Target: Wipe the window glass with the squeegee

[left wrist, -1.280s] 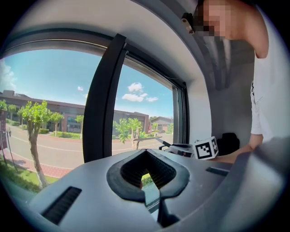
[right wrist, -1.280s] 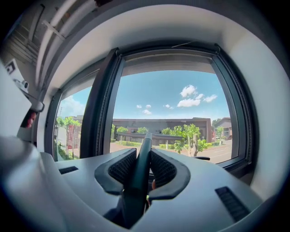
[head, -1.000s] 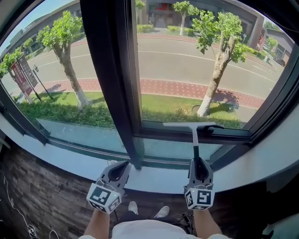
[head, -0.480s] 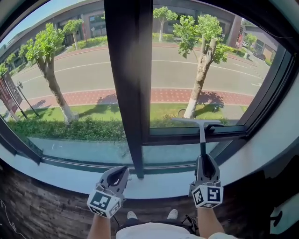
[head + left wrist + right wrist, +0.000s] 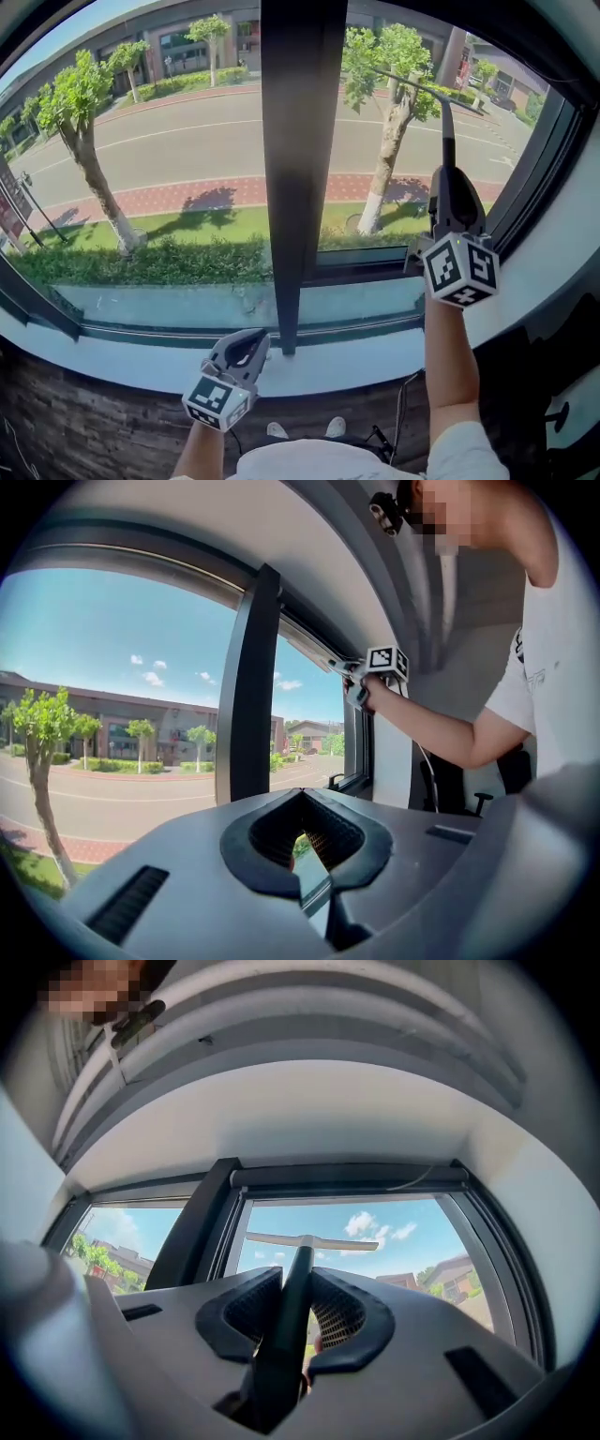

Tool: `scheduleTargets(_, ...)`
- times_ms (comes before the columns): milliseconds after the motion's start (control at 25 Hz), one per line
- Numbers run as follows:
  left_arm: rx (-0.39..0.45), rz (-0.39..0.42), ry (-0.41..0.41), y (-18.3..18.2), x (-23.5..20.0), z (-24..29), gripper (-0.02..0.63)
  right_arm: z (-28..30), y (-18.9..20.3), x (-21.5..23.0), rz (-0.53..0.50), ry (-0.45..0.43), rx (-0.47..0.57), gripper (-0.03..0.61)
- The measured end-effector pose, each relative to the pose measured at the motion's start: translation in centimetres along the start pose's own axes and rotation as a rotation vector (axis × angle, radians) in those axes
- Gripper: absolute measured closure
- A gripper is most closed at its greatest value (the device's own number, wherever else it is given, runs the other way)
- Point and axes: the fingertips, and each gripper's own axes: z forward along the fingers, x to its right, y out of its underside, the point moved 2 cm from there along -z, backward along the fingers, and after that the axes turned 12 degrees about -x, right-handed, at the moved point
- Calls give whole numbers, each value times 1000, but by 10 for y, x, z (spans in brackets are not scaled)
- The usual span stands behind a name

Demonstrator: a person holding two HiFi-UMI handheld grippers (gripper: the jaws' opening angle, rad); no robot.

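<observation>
**Squeegee up near the top of the right-hand pane, ready for a downward pull**

From where I stand, the right gripper (image 5: 448, 176) is held high with the arm stretched up. Its jaws are clamped on the dark handle of the squeegee (image 5: 447, 131). The right gripper view shows the handle running straight up between the 2 ribbed pads to the crossbar. The blade sits just under the top frame of the right-hand window pane (image 5: 394, 178), roughly level, to the right of the wide dark mullion (image 5: 300, 141). I cannot tell whether the rubber edge is actually on the glass yet.

The left gripper (image 5: 247, 341) hangs low in front of the white sill (image 5: 141, 361). Its jaws are drawn close together with only a slit between them, and there is nothing in them.

To my eye this is the start of a stroke. It would go best with the whole blade seated flat on the glass close under the top frame. Pressure should be even across the bar, then 1 straight pull down to the lower frame with the blade kept level. A tilted wrist would lift 1 end and leave a streak. The next pass should overlap this one slightly.

The squeegee is a slim T: a thin black stem and a long, pale, narrow bar. The glass looks clear and bright, with trees and a road plain through it. I can make out no water or smears.
</observation>
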Motion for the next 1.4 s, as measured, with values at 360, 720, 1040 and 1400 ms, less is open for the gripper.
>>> scheduleTargets(360,3,19,12,-10,20,7,597,90,-82,-8,-44,15,7,479)
scheduleTargets(720,-5,-2,17,-11,20,18,597,102,-80,-23,-75,-32,27,479)
scheduleTargets(1040,-4,-17,14,-9,18,24,597,105,-77,-29,-114,-38,52,479)
scheduleTargets(1400,-21,-9,13,-6,18,31,597,89,-33,-29,-183,-21,31,479)
